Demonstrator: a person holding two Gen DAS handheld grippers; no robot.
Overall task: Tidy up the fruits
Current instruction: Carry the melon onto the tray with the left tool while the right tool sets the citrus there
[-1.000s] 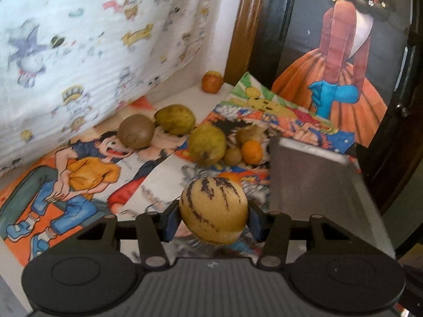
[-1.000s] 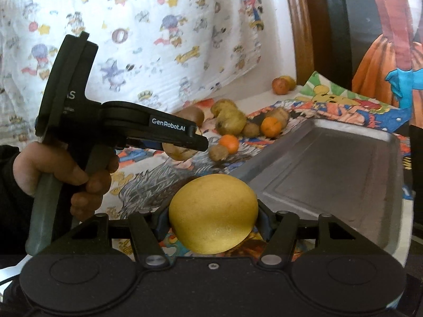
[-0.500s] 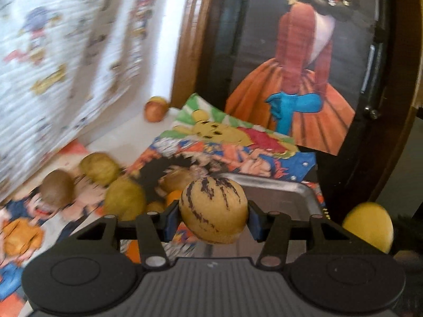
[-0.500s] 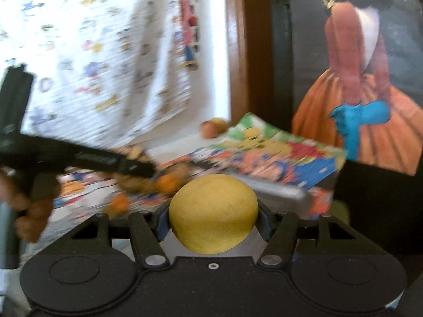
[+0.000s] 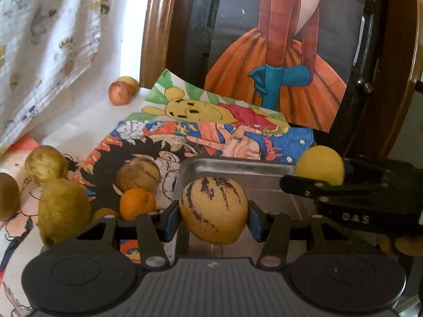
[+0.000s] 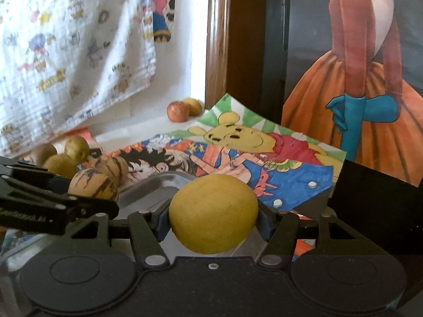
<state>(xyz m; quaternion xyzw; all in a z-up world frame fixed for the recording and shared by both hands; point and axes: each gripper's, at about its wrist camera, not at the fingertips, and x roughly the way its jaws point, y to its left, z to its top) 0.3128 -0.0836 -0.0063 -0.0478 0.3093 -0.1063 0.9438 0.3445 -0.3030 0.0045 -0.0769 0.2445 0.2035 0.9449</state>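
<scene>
In the left wrist view, loose fruits (image 5: 63, 208) are seen at the lower left, on the cartoon papers (image 5: 211, 132). A second ago these fruits were in the middle of the frame; now they are pushed to the left edge, so the view has been turned to the right.

In the middle of the frame, the striped fruit (image 5: 214, 212) is held tight between the jaws of the left gripper (image 5: 212, 220). Just behind it the tray (image 5: 238, 165) is seen, bigger and closer than before. No fruit can be seen in it yet.

At the right of the frame, the yellow fruit (image 5: 321, 165) is held over the tray's far corner by the right gripper (image 5: 343, 185). In the right wrist view, that fruit (image 6: 213, 214) is squeezed tight by the jaws at bottom middle, with the tray (image 6: 153, 185) just behind.

Both fruits have been carried over to the tray. It is judged that they can be put down in it next.
</scene>
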